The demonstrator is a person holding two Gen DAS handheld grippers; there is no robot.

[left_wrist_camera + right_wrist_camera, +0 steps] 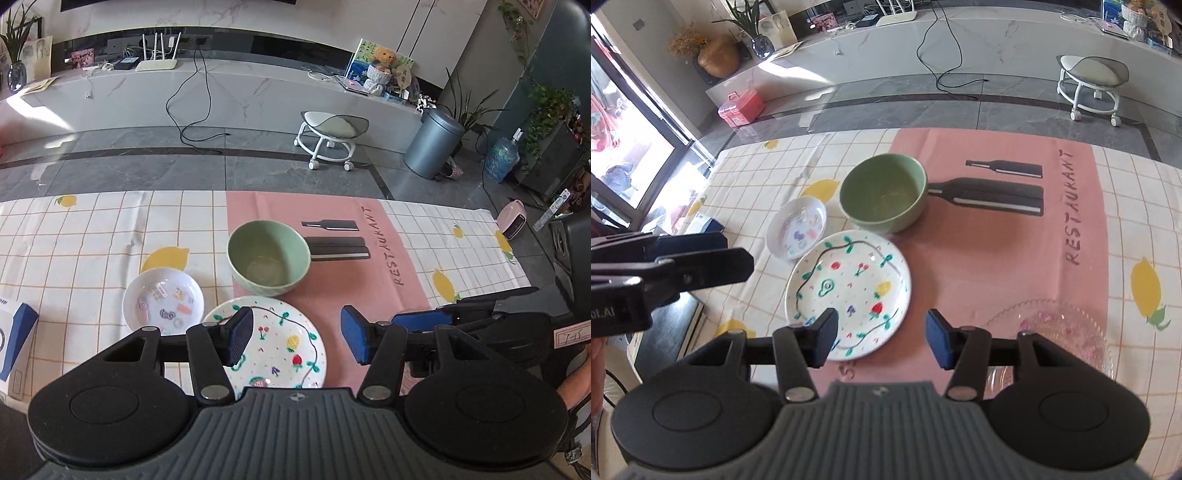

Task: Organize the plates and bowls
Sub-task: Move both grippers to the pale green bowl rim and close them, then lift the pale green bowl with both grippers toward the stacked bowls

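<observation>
A green bowl [268, 257] [883, 192] stands upright on the pink cloth panel. A small white dish with stickers [163, 300] [797, 227] lies to its left. A white plate painted with fruit [275, 343] [849, 291] lies in front of both. A clear glass plate [1056, 332] lies at the right, near my right gripper. My left gripper [297, 338] is open and empty, hovering over the fruit plate's near edge. My right gripper [881, 338] is open and empty, just in front of the fruit plate.
The table has a lemon-check cloth [92, 236] with a pink panel [997, 258]. A blue and white box [14, 339] lies at the table's left edge. The left gripper's body [665, 273] shows at the left of the right wrist view. A stool [328, 136] and a bin [432, 144] stand on the floor beyond.
</observation>
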